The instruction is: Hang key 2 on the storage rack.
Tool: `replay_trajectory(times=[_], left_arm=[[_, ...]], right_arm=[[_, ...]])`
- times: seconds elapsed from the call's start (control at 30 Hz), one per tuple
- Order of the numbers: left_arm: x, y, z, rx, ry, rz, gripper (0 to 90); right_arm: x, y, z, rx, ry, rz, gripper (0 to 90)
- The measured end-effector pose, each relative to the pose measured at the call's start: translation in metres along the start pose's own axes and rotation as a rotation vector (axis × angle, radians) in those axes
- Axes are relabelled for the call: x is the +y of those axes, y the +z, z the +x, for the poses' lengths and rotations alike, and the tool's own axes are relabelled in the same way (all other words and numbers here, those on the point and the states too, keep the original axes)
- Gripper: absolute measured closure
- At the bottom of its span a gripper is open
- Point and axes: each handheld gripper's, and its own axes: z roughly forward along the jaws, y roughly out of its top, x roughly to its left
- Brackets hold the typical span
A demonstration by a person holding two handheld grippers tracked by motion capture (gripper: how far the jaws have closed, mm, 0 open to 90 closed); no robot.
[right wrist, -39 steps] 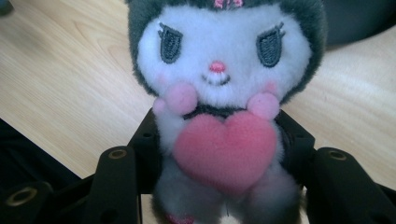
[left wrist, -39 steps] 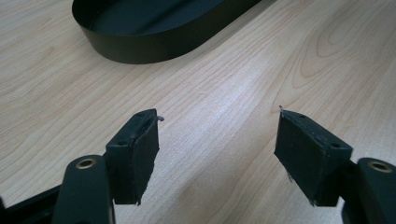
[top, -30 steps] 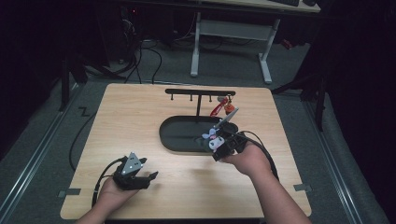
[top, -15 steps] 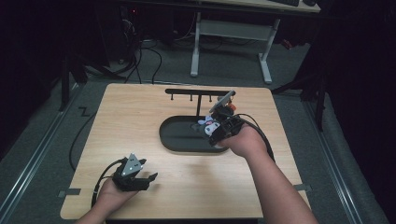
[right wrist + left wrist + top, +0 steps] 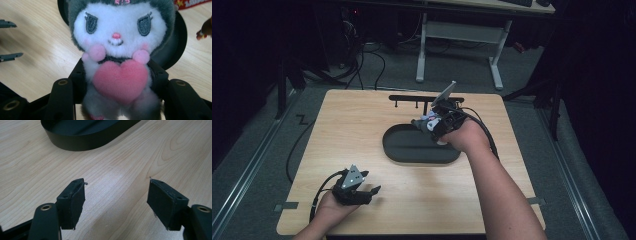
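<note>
I read the near edge of the worktop (image 5: 412, 210) first. My left gripper (image 5: 371, 191) rests there in the person's left hand (image 5: 332, 207), low on the wood. In the left gripper view its fingers (image 5: 72, 202) stand released and wide apart, with bare wood grain between them and nothing touching either pad.

Farther in, the black oval tray (image 5: 404, 152) sits on the middle of the worktop. The left gripper view shows its near wall ahead of the released fingers, well apart from them.

Over the far right end of that tray I see my right gripper (image 5: 424, 122), carried in the person's right hand (image 5: 462, 137). Its fingers (image 5: 78, 75) are clenched on the plush toy (image 5: 117, 50). The toy sits upright between them, gripped at the body, one finger on each flank. Its white face and the pink heart on its chest face the right gripper view, and its head rises above the fingertips. The tray's end lies behind the toy.

Beyond the tray, a black rack (image 5: 412, 98) stands near the far edge of the worktop.
</note>
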Motion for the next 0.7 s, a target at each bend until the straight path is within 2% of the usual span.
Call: replay_trajectory(times=[0.27, 0.5, 0.7], left_arm=[[0.0, 0.001, 0.001, -0.014, -0.002, 0.006, 30.8], [0.0, -0.001, 0.001, -0.015, -0.005, 0.006, 30.9], [0.0, -0.001, -0.001, -0.02, 0.003, 0.014, 30.9]], right_arm=[[0.011, -0.004, 0.002, -0.01, 0.006, -0.014, 47.5], [0.016, -0.002, -0.001, -0.025, 0.007, -0.009, 47.5], [0.016, 0.004, -0.005, -0.016, 0.021, -0.014, 47.5]])
